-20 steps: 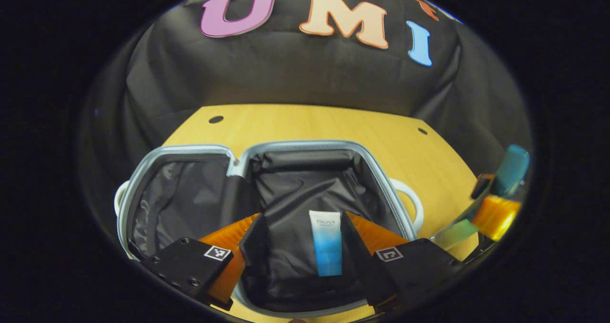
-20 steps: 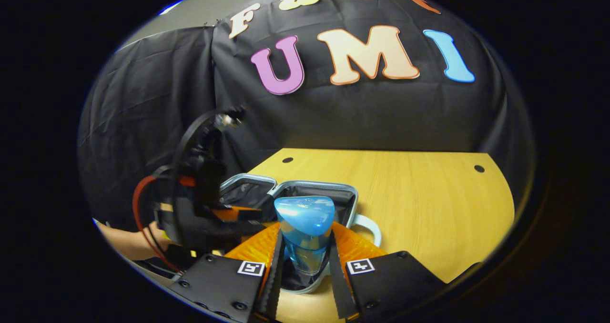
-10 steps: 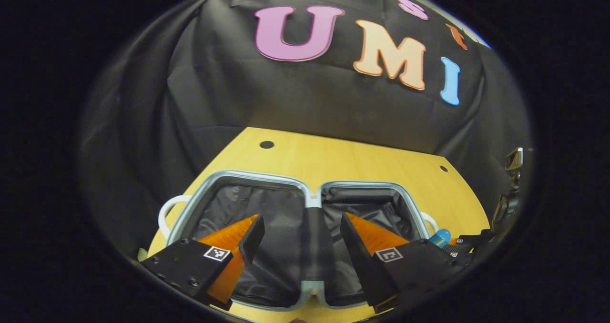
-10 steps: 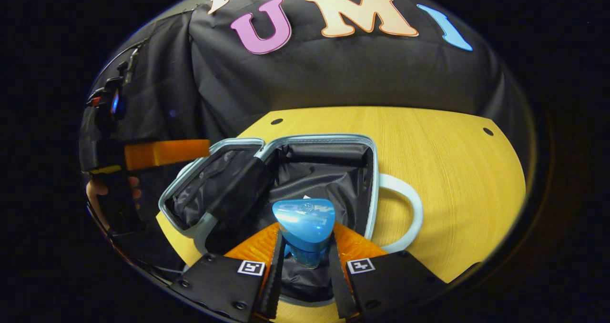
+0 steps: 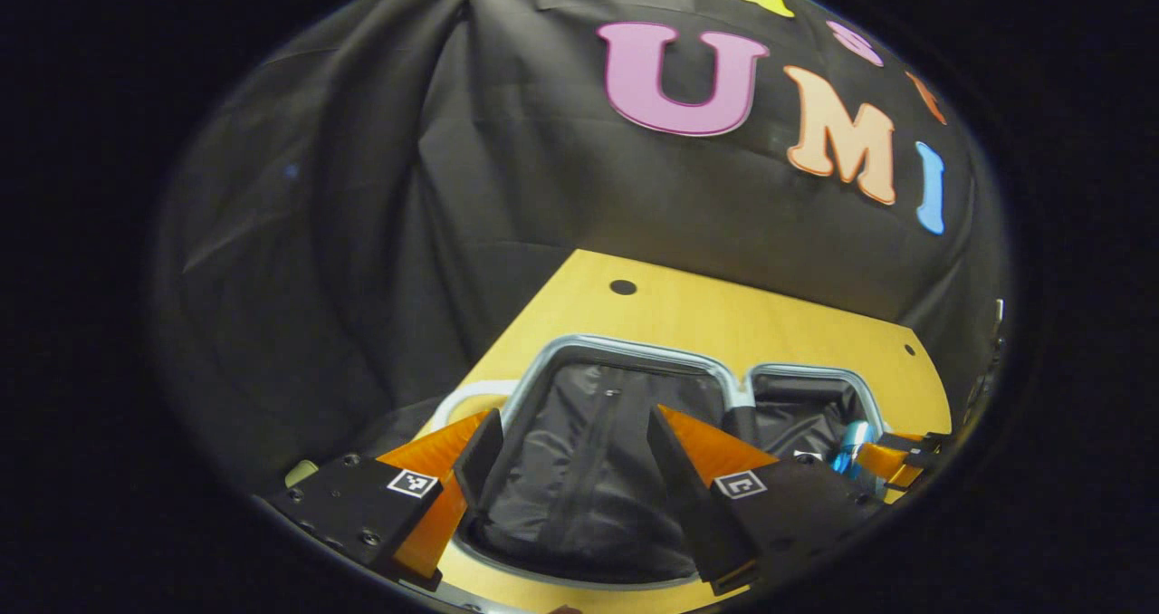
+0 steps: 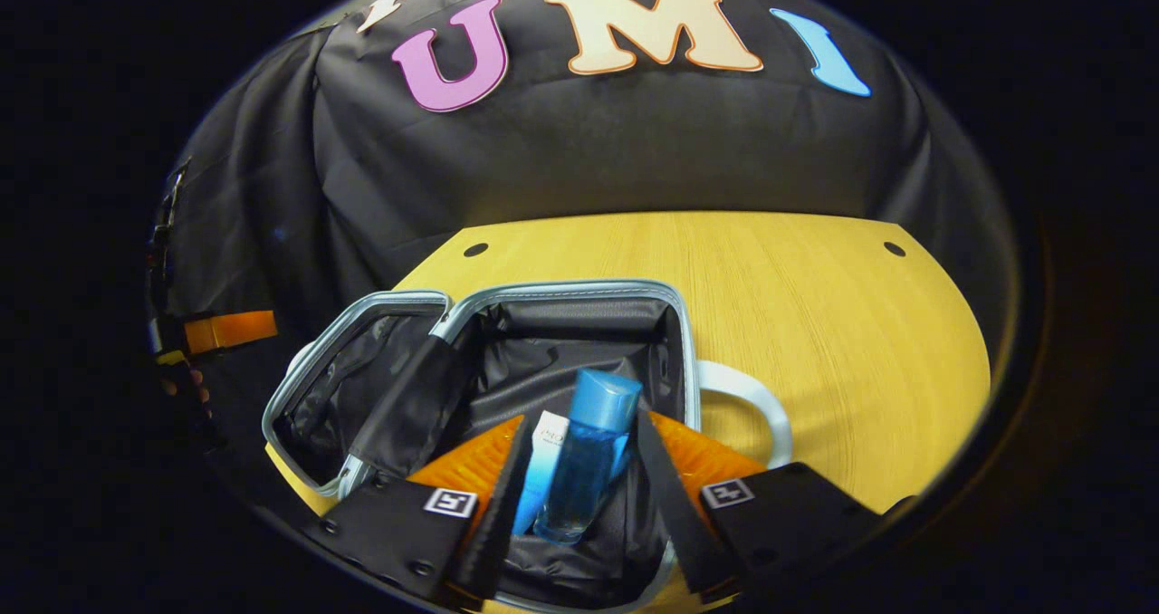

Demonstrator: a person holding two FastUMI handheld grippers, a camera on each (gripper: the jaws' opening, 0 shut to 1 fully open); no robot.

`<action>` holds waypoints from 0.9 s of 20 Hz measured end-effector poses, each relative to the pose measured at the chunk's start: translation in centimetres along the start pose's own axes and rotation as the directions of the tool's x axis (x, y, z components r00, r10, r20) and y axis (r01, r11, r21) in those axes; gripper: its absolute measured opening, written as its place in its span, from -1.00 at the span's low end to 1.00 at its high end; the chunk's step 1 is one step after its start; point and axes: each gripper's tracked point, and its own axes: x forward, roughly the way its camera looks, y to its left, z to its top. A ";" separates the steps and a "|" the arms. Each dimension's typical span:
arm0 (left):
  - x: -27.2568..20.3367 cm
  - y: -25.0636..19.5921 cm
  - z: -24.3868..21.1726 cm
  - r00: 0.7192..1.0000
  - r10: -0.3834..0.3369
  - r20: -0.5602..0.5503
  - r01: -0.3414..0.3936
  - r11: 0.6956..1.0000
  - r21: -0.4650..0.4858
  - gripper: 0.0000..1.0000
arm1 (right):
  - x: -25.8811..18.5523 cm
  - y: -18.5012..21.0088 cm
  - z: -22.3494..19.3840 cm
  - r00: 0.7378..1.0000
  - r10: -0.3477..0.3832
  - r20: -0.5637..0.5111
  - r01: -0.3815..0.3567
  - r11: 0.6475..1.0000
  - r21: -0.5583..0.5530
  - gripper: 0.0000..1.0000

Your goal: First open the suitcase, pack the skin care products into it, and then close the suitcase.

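The suitcase (image 6: 507,324) lies open flat near the worktop's (image 6: 815,306) left front corner, and its raised rims and white side handle (image 6: 751,406) block any low sweep across that part. In the right half, a blue bottle (image 6: 584,460) and a tube (image 6: 541,469) lie between the right gripper's (image 6: 579,505) parted jaws, leaving bare lining toward the back rim. The worktop's right side and back edge lie bare up to the cloth wall.

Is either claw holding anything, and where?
Nothing is held: left claw open and empty, right claw open around the blue bottle lying in the suitcase.
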 end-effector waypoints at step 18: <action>12.1 13.2 -9.1 0.910 -0.008 -0.414 -0.037 0.994 -0.100 0.59 | -9.6 -2.5 12.5 0.934 -0.109 0.339 0.140 0.988 -0.070 0.96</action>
